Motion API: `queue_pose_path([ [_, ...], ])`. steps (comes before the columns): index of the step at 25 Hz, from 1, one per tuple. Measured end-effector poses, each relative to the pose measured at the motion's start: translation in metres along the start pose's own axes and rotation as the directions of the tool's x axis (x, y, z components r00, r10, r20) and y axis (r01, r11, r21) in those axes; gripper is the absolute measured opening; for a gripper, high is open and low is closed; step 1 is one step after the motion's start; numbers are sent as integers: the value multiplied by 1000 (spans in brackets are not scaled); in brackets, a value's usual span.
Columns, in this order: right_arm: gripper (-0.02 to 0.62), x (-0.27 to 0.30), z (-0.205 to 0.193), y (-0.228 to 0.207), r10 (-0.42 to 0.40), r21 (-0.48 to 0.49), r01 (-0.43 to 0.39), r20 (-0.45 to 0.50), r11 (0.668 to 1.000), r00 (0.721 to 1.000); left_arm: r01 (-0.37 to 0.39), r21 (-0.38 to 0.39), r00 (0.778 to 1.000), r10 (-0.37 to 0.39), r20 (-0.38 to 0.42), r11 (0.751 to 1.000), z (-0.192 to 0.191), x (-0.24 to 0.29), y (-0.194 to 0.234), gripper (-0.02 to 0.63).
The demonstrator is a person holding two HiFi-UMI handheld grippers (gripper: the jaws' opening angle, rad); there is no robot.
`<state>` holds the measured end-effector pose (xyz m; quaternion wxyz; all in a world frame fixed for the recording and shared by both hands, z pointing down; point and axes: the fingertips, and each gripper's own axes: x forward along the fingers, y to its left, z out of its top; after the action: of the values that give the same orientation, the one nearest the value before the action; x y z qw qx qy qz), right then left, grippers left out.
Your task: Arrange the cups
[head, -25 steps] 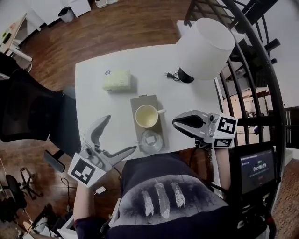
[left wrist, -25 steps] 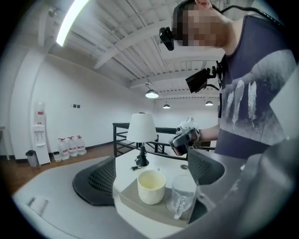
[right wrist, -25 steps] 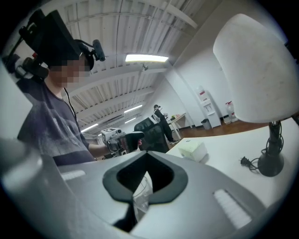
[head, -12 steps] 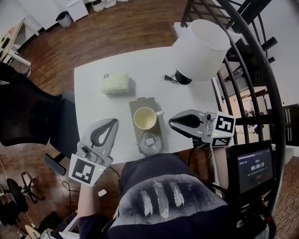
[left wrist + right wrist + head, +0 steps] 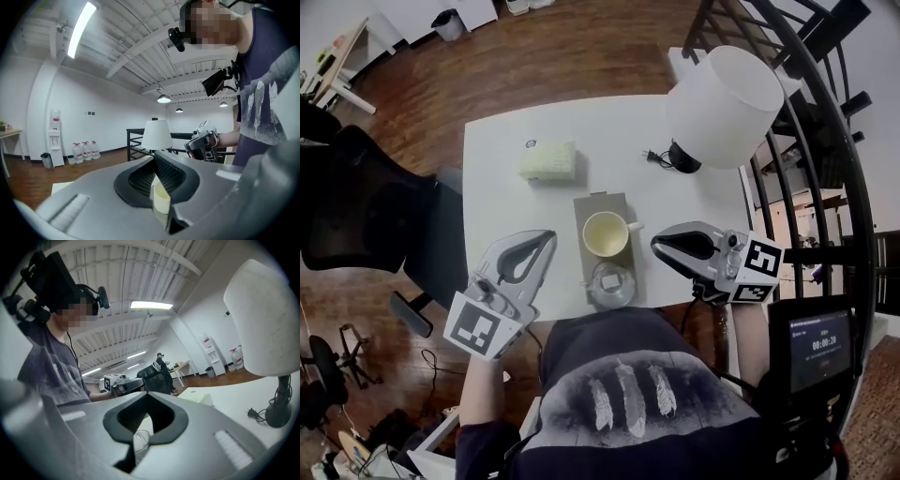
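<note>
You wear a dark navy T-shirt (image 5: 623, 370) with three pale feather shapes (image 5: 626, 401) printed side by side across the chest, and a black camera rig (image 5: 176, 40) is strapped to your head. The left gripper (image 5: 546, 236) and the right gripper (image 5: 657, 245) are smooth light-grey moulded shells — their fingers (image 5: 168, 174) lined in black ribbed rubber. Each carries a white cube (image 5: 478, 329) at the back, printed with black square markers.
</note>
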<state>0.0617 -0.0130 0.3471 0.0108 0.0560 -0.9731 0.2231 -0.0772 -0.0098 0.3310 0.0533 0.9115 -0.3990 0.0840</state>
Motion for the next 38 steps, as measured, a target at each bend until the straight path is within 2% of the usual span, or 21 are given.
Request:
queue_pose_path([
  [5, 3, 0, -2, -4, -13, -1, 13, 5, 1000, 1000, -3, -23, 1000, 3, 3, 1000, -4, 1, 0, 14],
  [32, 5, 5, -1, -8, -14, -2, 14, -11, 1000, 1000, 3, -2, 999, -3, -53, 1000, -13, 1, -1, 14],
  [38, 5, 7, -3, -8, -24, -39, 24, -22, 999, 999, -1, -8, 998, 0, -58, 1000, -16, -2, -3, 14],
])
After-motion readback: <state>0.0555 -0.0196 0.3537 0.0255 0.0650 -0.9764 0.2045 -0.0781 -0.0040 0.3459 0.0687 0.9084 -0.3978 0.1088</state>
